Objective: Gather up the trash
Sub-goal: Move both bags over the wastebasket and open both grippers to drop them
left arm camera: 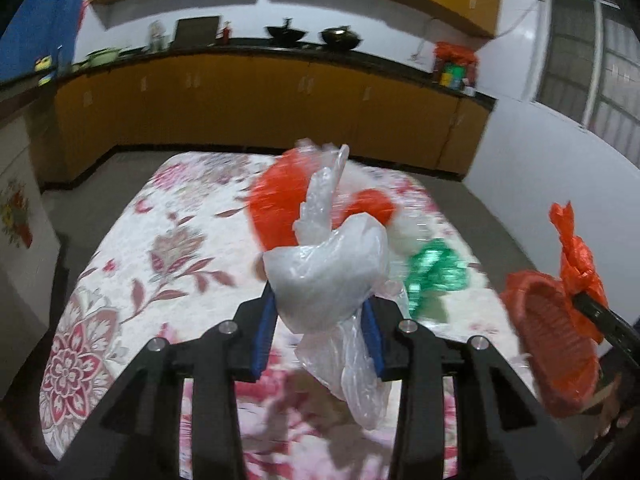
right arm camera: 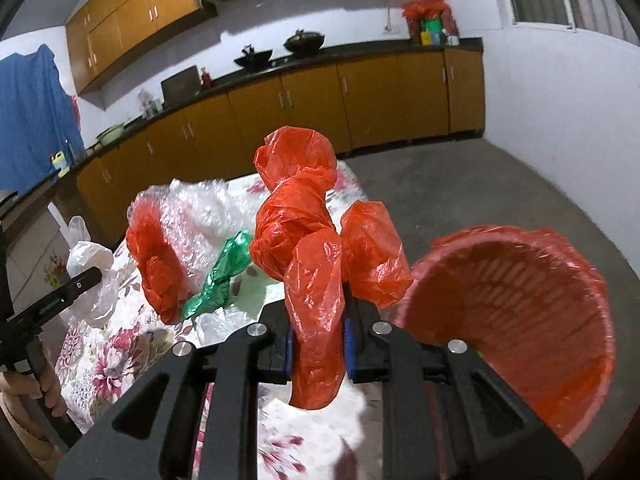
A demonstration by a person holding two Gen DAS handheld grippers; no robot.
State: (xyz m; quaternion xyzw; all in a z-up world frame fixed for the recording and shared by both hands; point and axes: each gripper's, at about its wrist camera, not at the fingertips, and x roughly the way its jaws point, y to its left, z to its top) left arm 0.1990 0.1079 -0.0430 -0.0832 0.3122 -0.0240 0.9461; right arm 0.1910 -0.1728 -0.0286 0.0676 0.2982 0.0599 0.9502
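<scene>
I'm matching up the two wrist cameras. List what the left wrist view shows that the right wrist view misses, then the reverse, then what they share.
Left wrist only: the left tongs seen head on, pinching the clear bag.

Right wrist only: the right tongs head on, pinching the orange bag, and a deep look into the bin.

Both: the clear bag, orange bag and bin, plus the green wrapper, bubble wrap, floral cloth and kitchen counter.
</scene>
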